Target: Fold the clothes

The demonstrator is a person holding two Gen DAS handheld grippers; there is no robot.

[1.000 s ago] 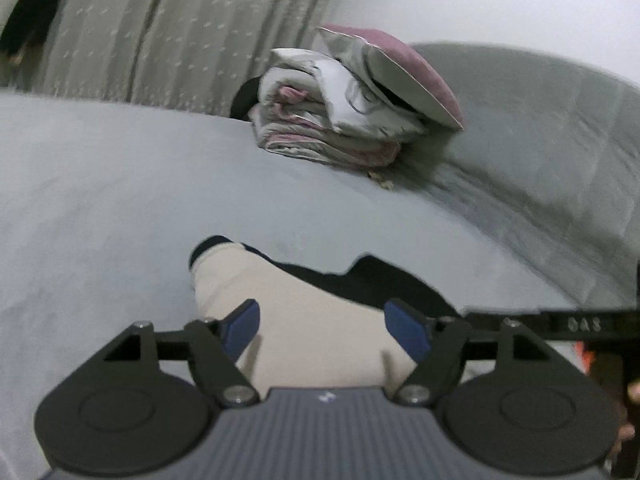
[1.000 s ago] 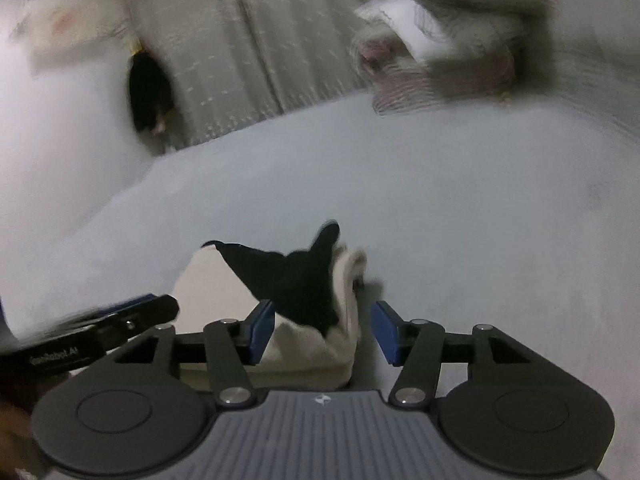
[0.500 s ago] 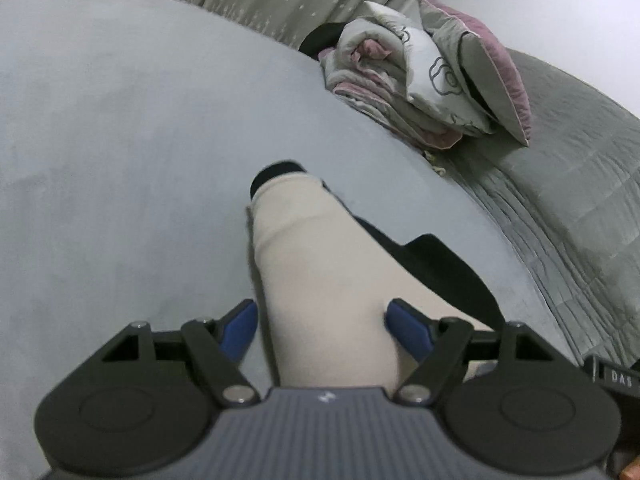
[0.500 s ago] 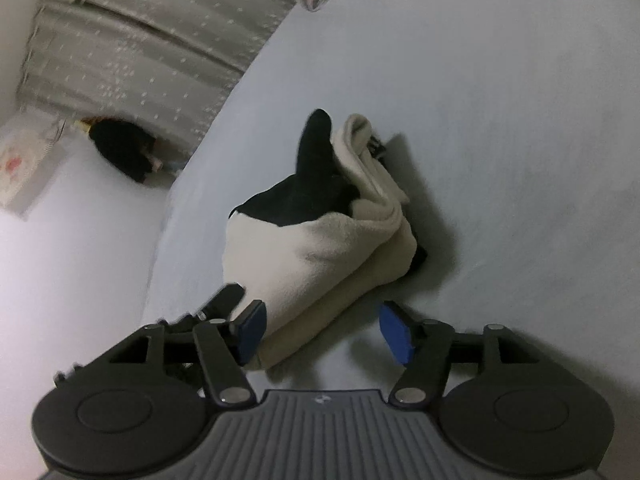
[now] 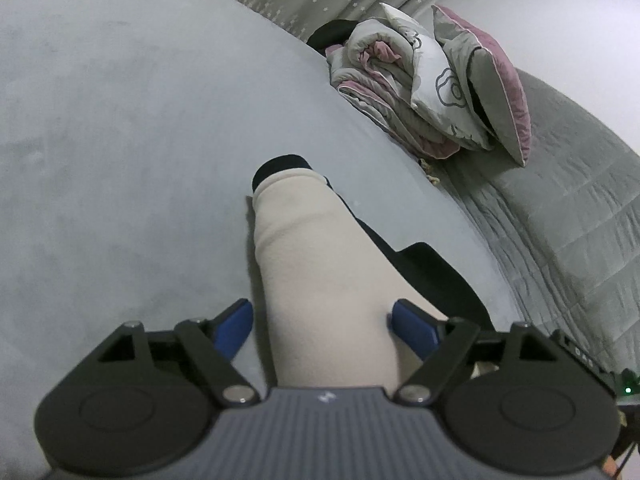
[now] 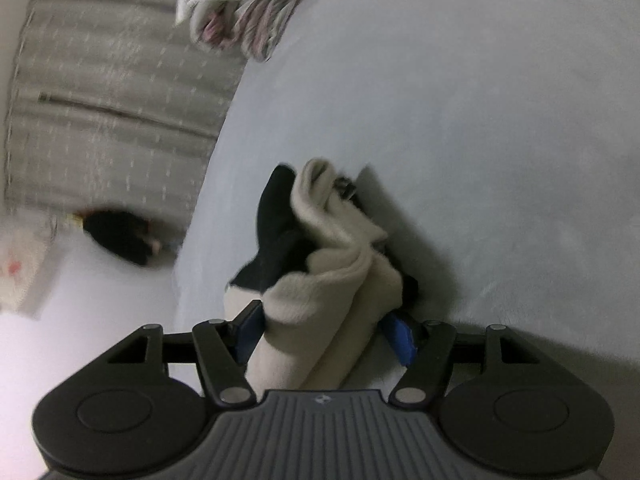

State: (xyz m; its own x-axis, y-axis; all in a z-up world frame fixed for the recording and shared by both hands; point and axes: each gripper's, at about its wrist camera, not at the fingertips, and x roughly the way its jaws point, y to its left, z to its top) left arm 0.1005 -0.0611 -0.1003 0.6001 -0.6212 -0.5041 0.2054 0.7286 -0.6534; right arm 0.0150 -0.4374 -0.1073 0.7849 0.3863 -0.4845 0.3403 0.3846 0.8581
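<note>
Cream-and-black garment [image 5: 320, 280], bundled lengthwise on the grey bed [image 5: 120, 160], is seen running straight out between both claws: left claw [image 5: 322, 322] spread astride it, right claw [image 6: 322, 326] apparently pinching its near end.

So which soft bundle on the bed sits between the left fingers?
The cream-and-black garment, right between the left gripper; the pink-grey quilt stack lies far off.

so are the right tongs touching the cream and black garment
Touching. The right wrist view shows the right tongs straddling the bunched garment, fabric pressed against both blue pads.
</note>
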